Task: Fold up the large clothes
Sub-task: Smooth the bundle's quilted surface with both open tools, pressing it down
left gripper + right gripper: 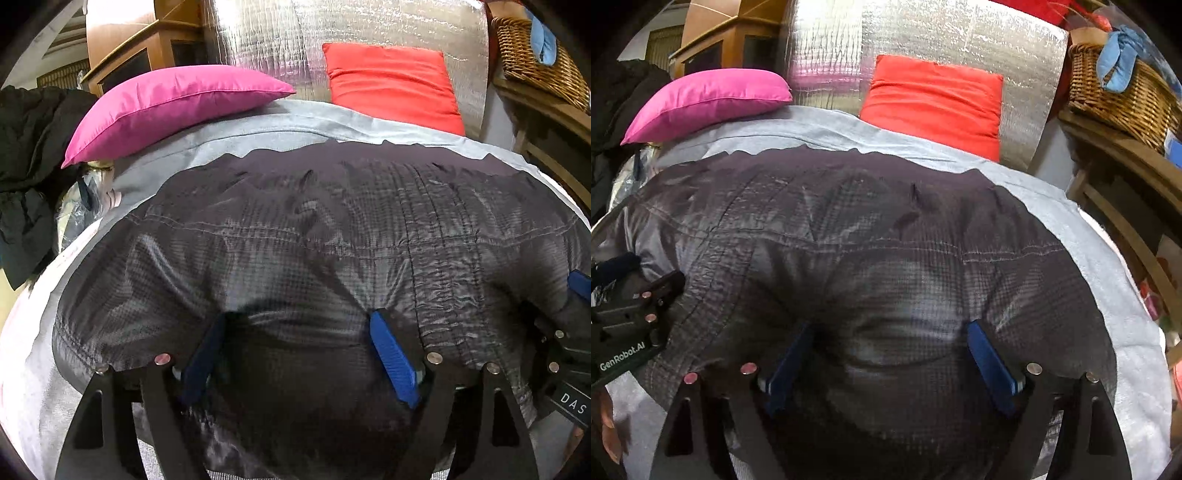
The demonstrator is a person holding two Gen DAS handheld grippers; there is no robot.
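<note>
A large dark grey quilted jacket lies spread on a light grey bed sheet; it also shows in the right wrist view. My left gripper is open, its blue fingers wide apart and pressed down on the jacket's near part. My right gripper is open too, its blue fingers resting on the jacket fabric. The right gripper shows at the right edge of the left wrist view, and the left gripper at the left edge of the right wrist view. Neither grips fabric.
A pink pillow and a red pillow lie at the bed's far side against a silver foil panel. Dark clothes are piled at left. A wicker basket sits on a wooden shelf at right.
</note>
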